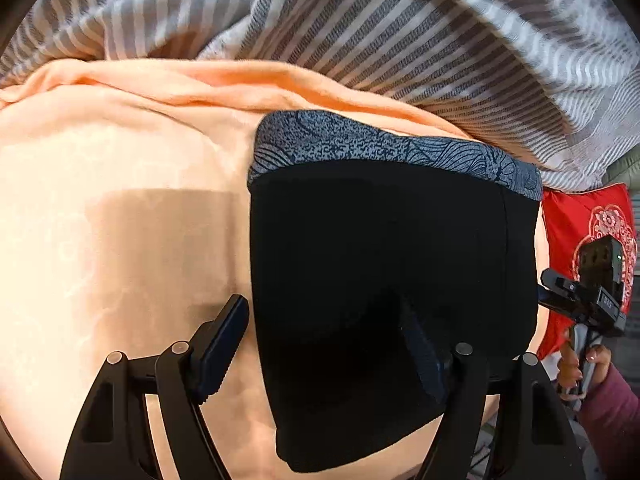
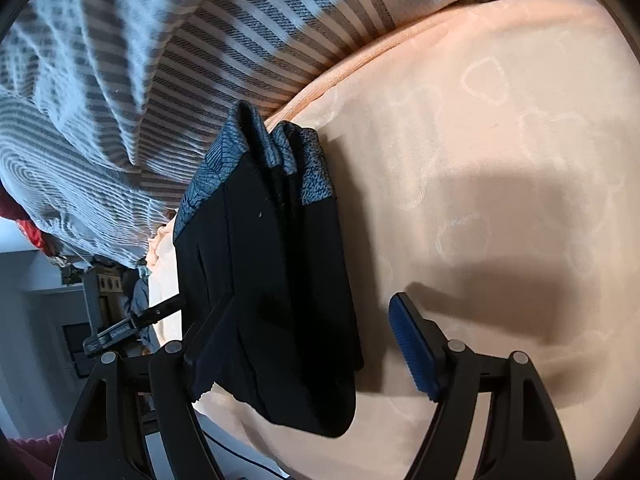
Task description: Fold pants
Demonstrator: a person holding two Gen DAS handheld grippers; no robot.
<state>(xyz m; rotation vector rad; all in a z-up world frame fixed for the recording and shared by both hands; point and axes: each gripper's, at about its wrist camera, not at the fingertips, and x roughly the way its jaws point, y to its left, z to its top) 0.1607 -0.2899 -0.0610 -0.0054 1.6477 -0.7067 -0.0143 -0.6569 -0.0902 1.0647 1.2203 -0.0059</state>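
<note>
The black pants lie folded in a compact bundle on the peach blanket, with a blue-grey patterned waistband at the far end. My left gripper stands open over the bundle's near left edge, one finger above the blanket and the other above the black cloth. In the right wrist view the pants show stacked layers, and my right gripper is open with their near end between its fingers, pads not pressing. Each gripper appears in the other's view: the right gripper and the left gripper.
A rumpled grey-and-white striped duvet is heaped behind the pants. A red patterned cushion sits to the right beyond the blanket. A hand in a purple sleeve holds the right gripper. The bed's edge and dark furniture lie left in the right wrist view.
</note>
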